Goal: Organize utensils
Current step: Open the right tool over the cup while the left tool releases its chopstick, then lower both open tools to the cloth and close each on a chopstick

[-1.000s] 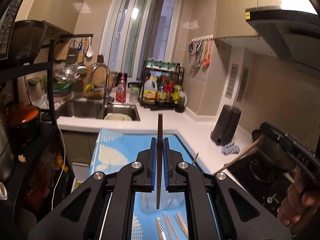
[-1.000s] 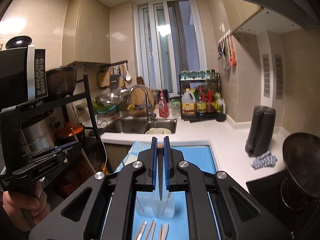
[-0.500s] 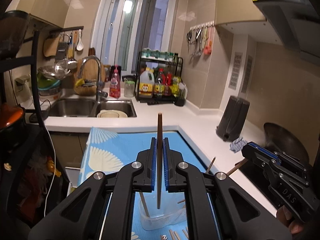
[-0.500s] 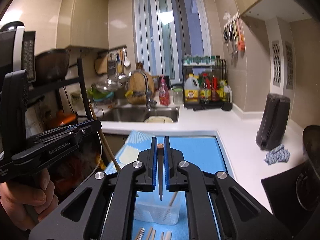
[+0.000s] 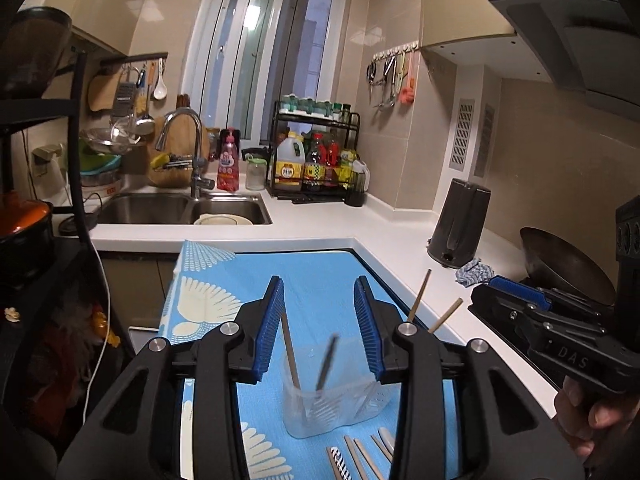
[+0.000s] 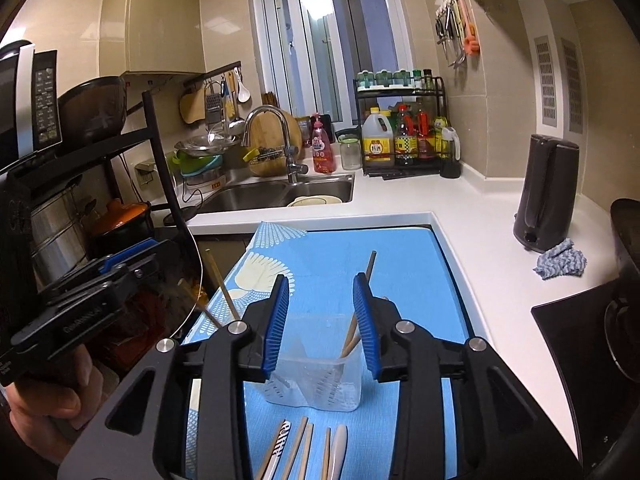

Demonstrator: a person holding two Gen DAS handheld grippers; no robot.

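A clear plastic holder (image 5: pixel 332 396) (image 6: pixel 316 380) stands on the blue patterned mat (image 5: pixel 320 268), just below both grippers. My left gripper (image 5: pixel 318 320) is opening with nothing pressed between its pads; a dark chopstick (image 5: pixel 326 360), blurred, is dropping into the holder beside a wooden one (image 5: pixel 290 356). My right gripper (image 6: pixel 320 320) is opening too, and a dark-tipped chopstick (image 6: pixel 370 264) leans in the holder past its right pad. More chopsticks (image 5: pixel 418 298) lean out to the right. Several loose utensils (image 6: pixel 300 452) lie on the mat in front of the holder.
The right gripper (image 5: pixel 492 288) shows at the left view's right edge, the left gripper (image 6: pixel 132 252) at the right view's left edge. A sink (image 5: pixel 160 208), a dark kettle (image 5: pixel 460 224), a cloth (image 5: pixel 474 272) and a wok (image 5: pixel 568 264) ring the mat. A black rack stands left.
Both grippers sank toward the holder and went from shut to open. Each let go of the chopstick it held upright, and these now sit or fall in the holder.
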